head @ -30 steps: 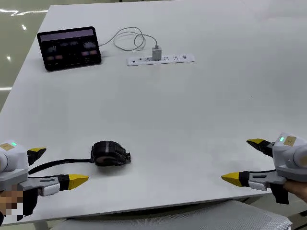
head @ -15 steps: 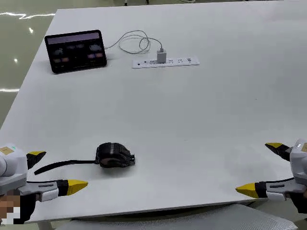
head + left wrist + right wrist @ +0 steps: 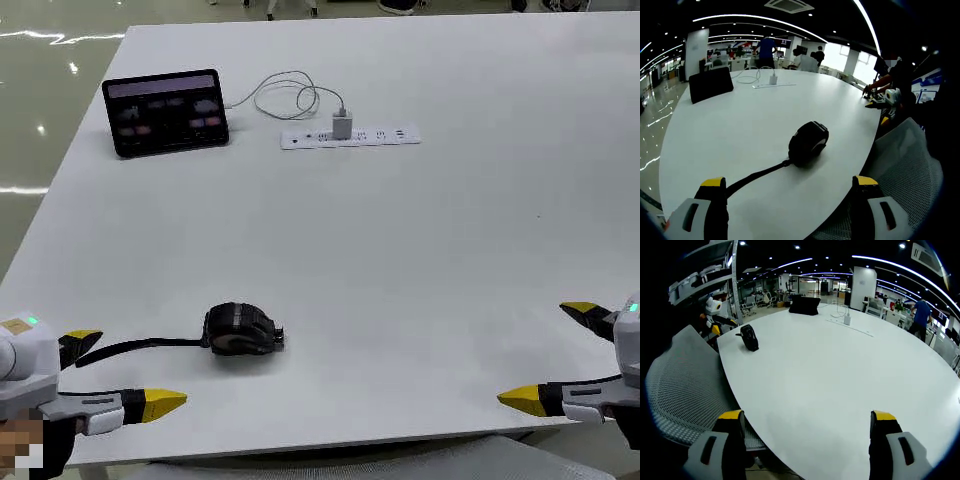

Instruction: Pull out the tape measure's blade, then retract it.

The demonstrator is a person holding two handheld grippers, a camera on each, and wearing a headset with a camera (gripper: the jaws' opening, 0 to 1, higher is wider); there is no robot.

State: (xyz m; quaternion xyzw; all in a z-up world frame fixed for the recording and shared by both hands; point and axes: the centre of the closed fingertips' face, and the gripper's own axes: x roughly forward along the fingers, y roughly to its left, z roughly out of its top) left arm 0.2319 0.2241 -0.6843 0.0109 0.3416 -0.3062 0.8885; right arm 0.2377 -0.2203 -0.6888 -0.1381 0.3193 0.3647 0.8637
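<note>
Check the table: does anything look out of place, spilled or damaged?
Nothing stands out. The tape measure lies whole on the table near the left gripper, with its strap trailing flat. The tablet and power strip sit tidily at the far side.

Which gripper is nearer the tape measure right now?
Left. The left gripper is open just short of the tape measure, at the near left edge of the table. The right gripper is open far off along the same edge.
</note>
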